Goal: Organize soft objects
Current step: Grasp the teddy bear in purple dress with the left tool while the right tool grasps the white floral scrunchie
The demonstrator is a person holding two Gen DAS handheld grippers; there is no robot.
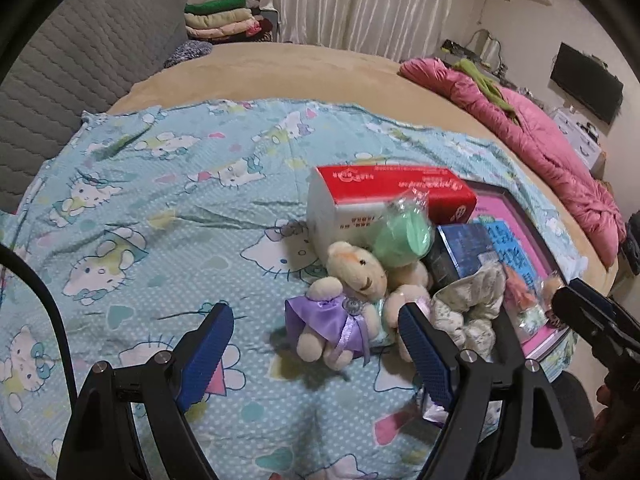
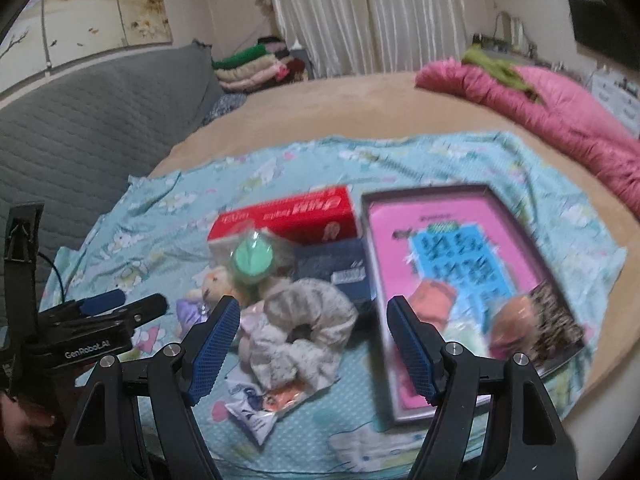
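Note:
A cream teddy bear in a purple dress (image 1: 344, 304) lies on the Hello Kitty sheet (image 1: 160, 216), just ahead of my open, empty left gripper (image 1: 316, 336). A grey-white fabric scrunchie (image 2: 304, 332) lies to its right, in front of my open, empty right gripper (image 2: 314, 332); it also shows in the left wrist view (image 1: 468, 304). A green soft item in clear wrap (image 2: 254, 260) leans on a red and white tissue pack (image 2: 288, 216). The bear shows partly hidden in the right wrist view (image 2: 214, 284).
A pink tray (image 2: 400, 360) holds a blue card and small wrapped items (image 2: 516, 320). A dark blue box (image 2: 336, 268) sits beside it. A small sachet (image 2: 260, 404) lies near. A pink quilt (image 2: 560, 108) and grey headboard (image 2: 80, 120) border the bed.

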